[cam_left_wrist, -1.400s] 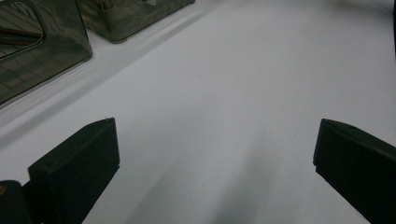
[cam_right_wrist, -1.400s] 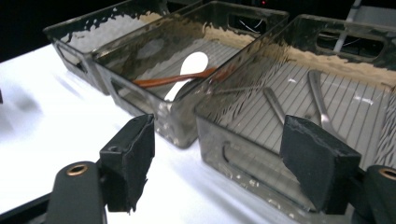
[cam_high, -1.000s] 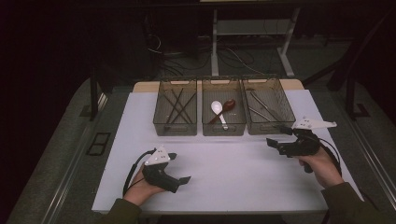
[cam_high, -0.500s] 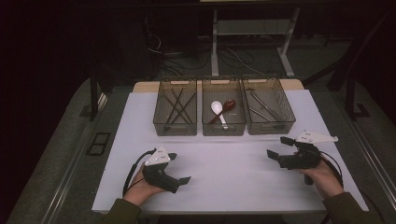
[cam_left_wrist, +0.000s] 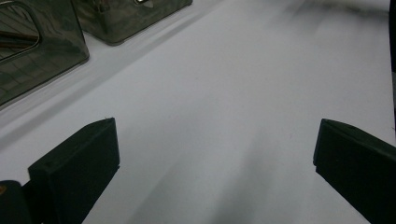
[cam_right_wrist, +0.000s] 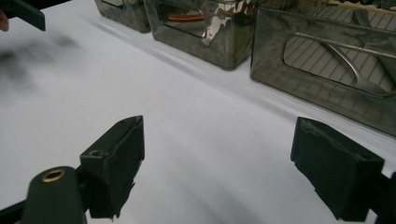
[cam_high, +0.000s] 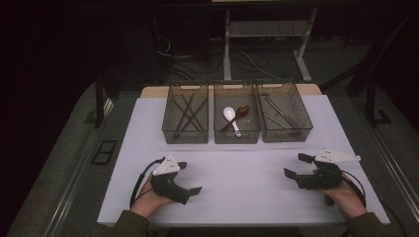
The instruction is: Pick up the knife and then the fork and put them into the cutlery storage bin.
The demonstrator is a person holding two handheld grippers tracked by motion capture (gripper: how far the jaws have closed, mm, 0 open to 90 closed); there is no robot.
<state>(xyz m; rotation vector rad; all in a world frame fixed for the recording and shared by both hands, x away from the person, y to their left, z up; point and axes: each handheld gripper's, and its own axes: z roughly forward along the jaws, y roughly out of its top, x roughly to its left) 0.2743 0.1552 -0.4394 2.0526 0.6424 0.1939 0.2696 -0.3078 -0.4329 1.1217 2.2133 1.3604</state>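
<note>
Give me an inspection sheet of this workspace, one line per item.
Surface: white table top, bare in front of the bins.
Job's things: three wire bins in a row; left bin holds dark sticks, middle bin a white spoon and a brown spoon, right bin metal utensils.
Clutter: nothing seen.
Grippers: left gripper and right gripper open, holding nothing, low over the table.
Cables: a black cable trails from the left gripper.
Surroundings: dark floor, desk frame behind.

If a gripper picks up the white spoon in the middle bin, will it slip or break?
The white spoon looks glossy and smooth, probably ceramic or hard plastic, so it may slip between flat jaws. It looks stiff, and possibly brittle if dropped. Its handle lies against the brown spoon, which might shift too.
</note>
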